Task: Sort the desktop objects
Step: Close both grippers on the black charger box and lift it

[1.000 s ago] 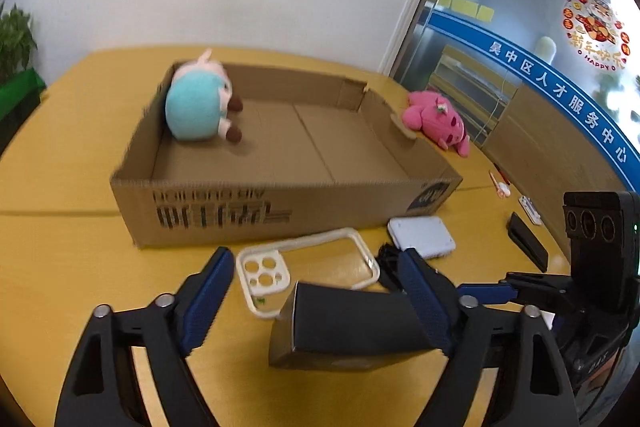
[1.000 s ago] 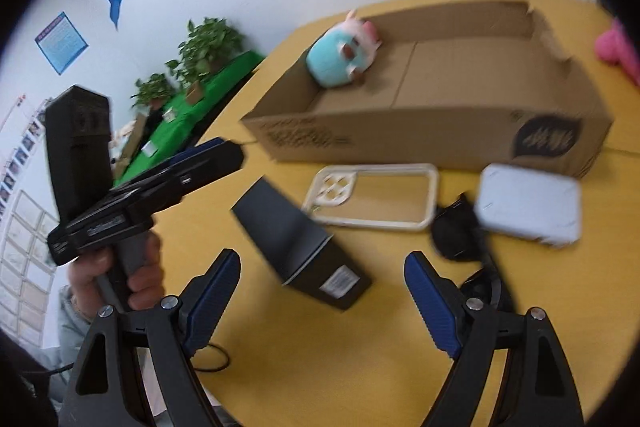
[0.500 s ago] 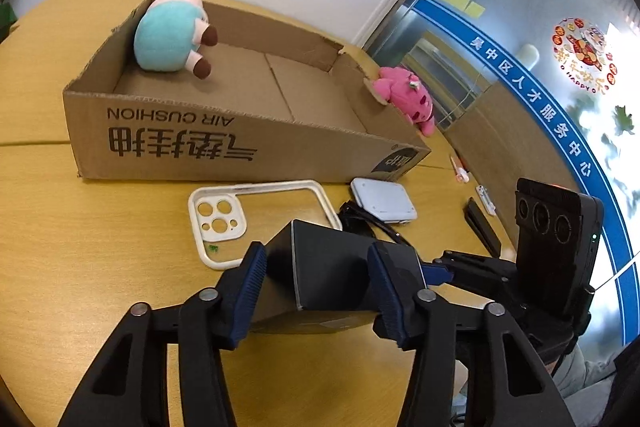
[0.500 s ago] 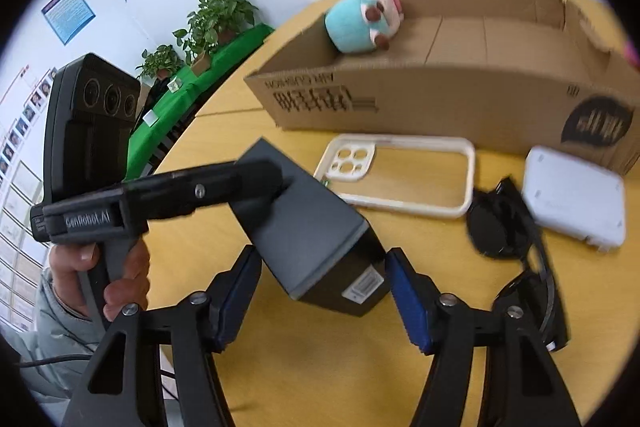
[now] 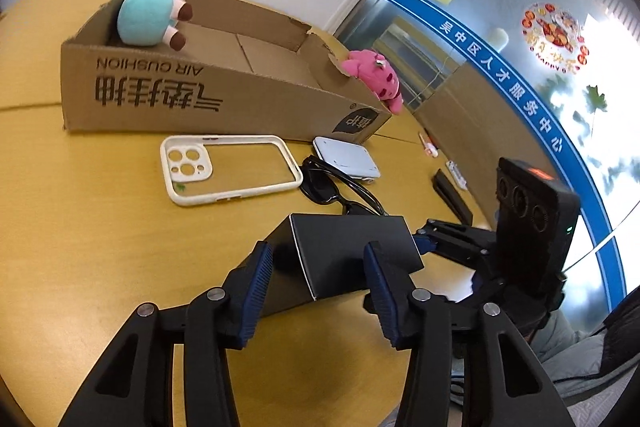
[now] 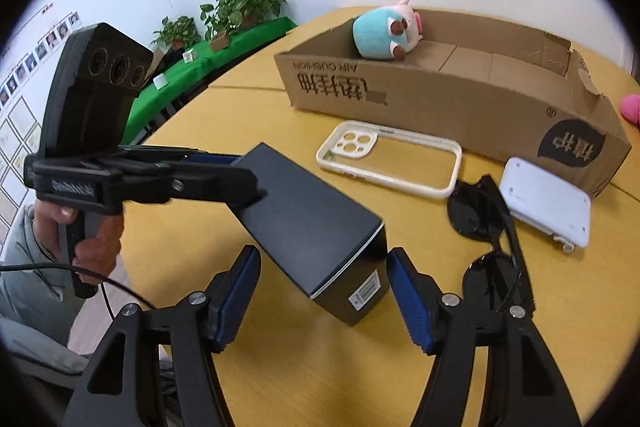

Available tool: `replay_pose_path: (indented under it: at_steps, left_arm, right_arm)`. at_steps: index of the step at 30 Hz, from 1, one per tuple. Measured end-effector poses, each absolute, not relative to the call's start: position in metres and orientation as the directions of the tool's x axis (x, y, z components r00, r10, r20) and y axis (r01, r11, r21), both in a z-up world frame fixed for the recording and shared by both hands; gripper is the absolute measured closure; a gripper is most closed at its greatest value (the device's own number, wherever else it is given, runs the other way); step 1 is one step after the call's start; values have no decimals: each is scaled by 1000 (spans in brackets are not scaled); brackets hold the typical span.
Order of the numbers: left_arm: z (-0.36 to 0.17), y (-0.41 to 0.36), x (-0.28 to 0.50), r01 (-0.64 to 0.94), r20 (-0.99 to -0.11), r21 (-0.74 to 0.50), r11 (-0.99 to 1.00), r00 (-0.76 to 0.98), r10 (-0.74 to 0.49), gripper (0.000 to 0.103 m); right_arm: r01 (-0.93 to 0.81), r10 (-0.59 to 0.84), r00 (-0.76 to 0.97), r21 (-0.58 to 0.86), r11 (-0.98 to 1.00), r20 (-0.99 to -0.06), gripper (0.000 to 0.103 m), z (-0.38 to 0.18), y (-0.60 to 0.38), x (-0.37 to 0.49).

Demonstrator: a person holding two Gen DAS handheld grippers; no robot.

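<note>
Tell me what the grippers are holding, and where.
The left gripper clamps one end of the black rectangular box; the right gripper straddles the other end, apparently not touching.

cardboard box (image 5: 224,95) printed "AIR CUSHION" upside down, window sticker (image 5: 554,37) "HAPPY"

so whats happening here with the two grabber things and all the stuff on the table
A person is sorting desk items into a cardboard box, holding tongs in each hand. The left tongs are clamped on one end of a black box, which is tilted with its other end on the table. The right tongs are open around that lower end, not visibly gripping. A blue plush is already in the cardboard box. A phone case, sunglasses, a white device and a pink plush lie outside it.
</note>
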State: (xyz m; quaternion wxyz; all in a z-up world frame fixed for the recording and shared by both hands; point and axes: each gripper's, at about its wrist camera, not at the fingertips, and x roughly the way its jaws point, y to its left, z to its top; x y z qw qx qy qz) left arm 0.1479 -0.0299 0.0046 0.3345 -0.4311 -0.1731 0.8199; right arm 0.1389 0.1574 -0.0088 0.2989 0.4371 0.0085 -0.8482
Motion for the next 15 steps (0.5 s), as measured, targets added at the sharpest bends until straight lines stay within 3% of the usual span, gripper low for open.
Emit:
replay_pose_path:
  at_steps: [4,8,12,15]
  left_arm:
    - [-2,-26,146,-396,-601,-574,-717,-392,697,26]
    - [-15,-16,139,-411,-595,-598,-689,-349,724,16]
    - [-27,4,141,-439,-695,-457,-774,-367,618,24]
    - [-27,3,140,-423,-692,-460,-781,-380,613,32]
  right_arm:
    - [506,-496,-433,252,-825,-753,37,-22,156,134]
    - [520,-494,-446,233,-822,-747,37,-30,151,134]
    - [508,-455,-484,184,-842,-747,38,-35,146,135]
    - [499,-418,-513,135,-856,-750,39,-35,144,136]
